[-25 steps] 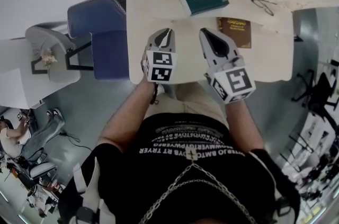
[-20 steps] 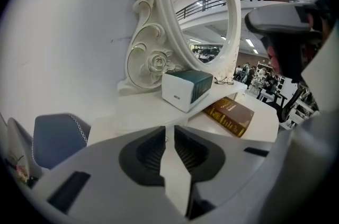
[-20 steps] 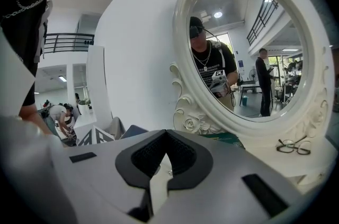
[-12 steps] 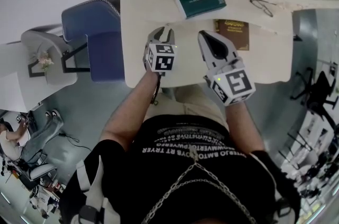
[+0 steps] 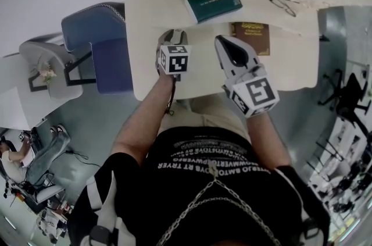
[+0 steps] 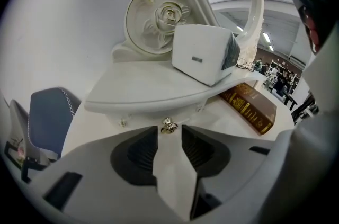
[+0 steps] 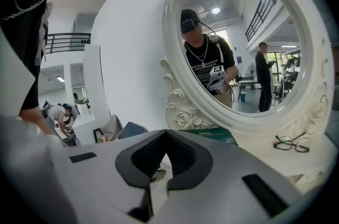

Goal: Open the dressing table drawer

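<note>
The white dressing table (image 5: pixel 290 70) carries a raised shelf, and a small drawer front (image 6: pixel 145 116) with a gold knob (image 6: pixel 168 125) sits under it. My left gripper (image 6: pixel 169 137) points down at that knob. Its jaws are opening, and the knob stands just ahead of the tips, untouched. From the head view the left gripper (image 5: pixel 173 36) hovers over the tabletop's left half. My right gripper (image 5: pixel 225 44) hangs beside it to the right, its fingers together and holding nothing. In its own view the right gripper (image 7: pixel 166 135) faces the mirror (image 7: pixel 238 43).
A green-topped tissue box (image 5: pixel 213 3) rests on the shelf above the drawer. A brown book (image 5: pixel 251 36) lies to the right of the grippers, and glasses (image 5: pixel 285 5) sit further right. A blue chair (image 5: pixel 96 44) stands left of the table.
My left gripper has moved forward and down toward the shelf, and its jaws have gone from shut to open. The right gripper has stayed nearly still.
</note>
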The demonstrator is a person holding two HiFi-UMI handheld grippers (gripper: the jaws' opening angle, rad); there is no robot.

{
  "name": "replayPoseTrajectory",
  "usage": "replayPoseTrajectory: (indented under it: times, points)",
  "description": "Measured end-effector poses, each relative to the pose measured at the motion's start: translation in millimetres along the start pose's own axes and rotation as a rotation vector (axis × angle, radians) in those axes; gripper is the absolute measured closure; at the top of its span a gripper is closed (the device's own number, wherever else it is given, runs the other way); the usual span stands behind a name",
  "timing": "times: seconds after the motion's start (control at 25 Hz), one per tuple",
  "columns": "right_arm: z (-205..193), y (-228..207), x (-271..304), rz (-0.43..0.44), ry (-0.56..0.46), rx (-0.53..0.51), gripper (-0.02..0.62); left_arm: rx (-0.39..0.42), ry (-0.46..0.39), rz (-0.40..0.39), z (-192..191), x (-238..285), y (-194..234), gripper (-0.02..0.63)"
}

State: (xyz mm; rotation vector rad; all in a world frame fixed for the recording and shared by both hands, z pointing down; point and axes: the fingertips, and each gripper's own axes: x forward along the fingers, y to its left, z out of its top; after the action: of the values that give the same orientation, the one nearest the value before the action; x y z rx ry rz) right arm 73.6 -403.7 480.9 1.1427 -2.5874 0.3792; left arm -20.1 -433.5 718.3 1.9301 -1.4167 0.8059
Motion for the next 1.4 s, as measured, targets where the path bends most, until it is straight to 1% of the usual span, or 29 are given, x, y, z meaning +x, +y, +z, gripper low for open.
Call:
replayPoseTrajectory:
  times: [0.32, 0.36, 0.4, 0.6, 1.0, 1.4]
  points:
    - [-2.2, 1.1, -3.3, 0.0, 0.003, -0.015, 0.594, -0.01, -0.001, 0.008, 7.0, 8.3, -2.5, 0.48]
    - [-2.5, 3.0, -4.4, -0.002, 0.003, -0.014, 0.594, -0.016, -0.004, 0.009, 7.2, 7.6, -0.8, 0.487]
    - [-3.0, 4.7, -5.9, -0.005, 0.004, -0.011, 0.594, -0.022, -0.009, 0.009, 7.5, 6.6, 0.8, 0.511]
    - [-6.0, 10.8, -16.4, -0.024, 0.007, 0.004, 0.592, -0.023, -0.018, 0.004, 7.4, 4.6, 0.8, 0.514]
    - [-3.9, 25.7, -35.4, -0.055, -0.019, 0.009, 0.592, 0.009, 0.009, -0.01, -11.6, -9.3, -6.7, 0.515]
    - [-3.7, 39.5, -46.4, -0.071, -0.033, 0.014, 0.592, 0.018, 0.028, -0.032, -30.1, -19.0, -15.8, 0.515]
